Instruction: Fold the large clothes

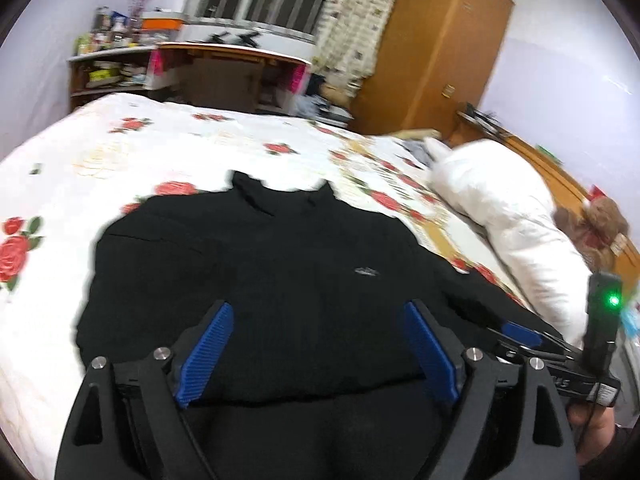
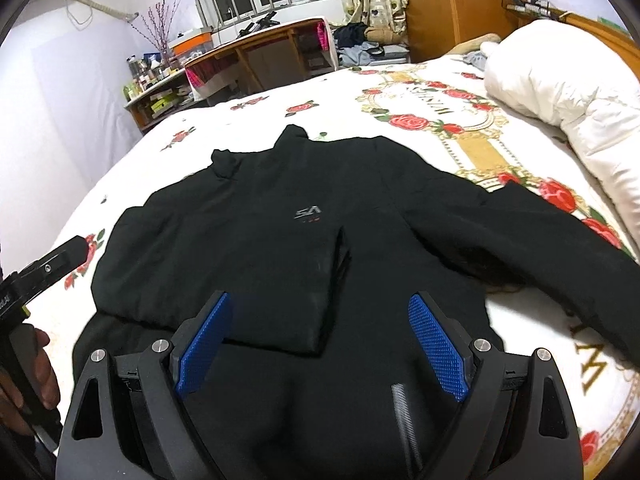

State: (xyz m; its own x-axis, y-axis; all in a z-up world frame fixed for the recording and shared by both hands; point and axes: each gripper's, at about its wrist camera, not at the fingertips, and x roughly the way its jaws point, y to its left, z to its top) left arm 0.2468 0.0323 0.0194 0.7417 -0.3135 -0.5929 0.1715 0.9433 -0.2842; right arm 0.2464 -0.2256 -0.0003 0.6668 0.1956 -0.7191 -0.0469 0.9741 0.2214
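1. Black jacket (image 2: 256, 240) spread flat on the bed (image 2: 472, 152), collar toward the far desk (image 2: 264, 52), one sleeve folded across the chest, the other stretched out to the right.
2. Left gripper (image 1: 316, 344) held above the jacket's hem, jaws apart, gripping nothing.
3. Right gripper (image 2: 320, 340) poised over the lower front, jaws likewise wide, nothing between them.
4. Rose-print sheet beneath; white duvet (image 2: 568, 92) bunched by the headboard.
5. Wooden wardrobe (image 1: 436, 48) beyond the bed.

Bedsheet (image 2: 248, 120) left of & beyond black jacket (image 2: 260, 240) lies bare; white duvet (image 2: 560, 92) blocks right side.
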